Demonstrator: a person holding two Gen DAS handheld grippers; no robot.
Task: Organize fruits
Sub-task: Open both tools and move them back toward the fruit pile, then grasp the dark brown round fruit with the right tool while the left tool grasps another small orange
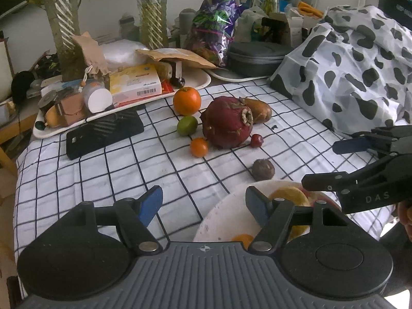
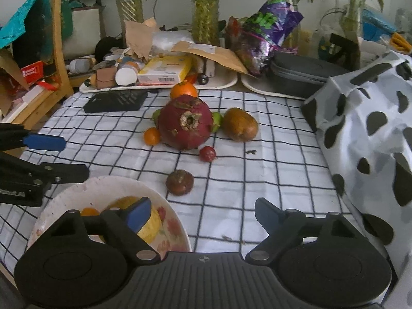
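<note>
Nearest the lens in each wrist view is that gripper's own black body, with blue-padded fingers reaching out over the checked tablecloth (image 2: 231, 185). The left gripper (image 1: 203, 202) has its jaws spread with nothing between the pads; its right finger overlaps the rim of the white bowl (image 1: 221, 219) in the picture. The right gripper (image 2: 203, 212) also stands with jaws apart and empty, its left finger (image 2: 139, 213) over the bowl (image 2: 177, 221), its right finger over bare cloth.

The bowl serves as the landmark. Inside it lie a yellow fruit (image 2: 152, 226) and a small orange fruit (image 2: 88, 211). Just beyond the bowl's far rim sits a dark brown wrinkled fruit (image 2: 179, 182), apart from the rim. Farther from the bowl is a small red fruit (image 2: 207, 153), and behind that the large dark-red dragon fruit (image 2: 185, 126). Touching or nearly touching the dragon fruit on the bowl's side is a small tangerine (image 2: 152, 136). A brown pear-like fruit (image 2: 240, 124) lies to the dragon fruit's right, a green lime (image 1: 187, 125) beside its left, and a big orange (image 1: 187, 101) farthest from the bowl. A black flat case (image 2: 114, 101) and cluttered white trays (image 2: 159, 86) lie beyond the fruit, and a cow-print cloth (image 2: 365, 134) rises well right of the bowl.
</note>
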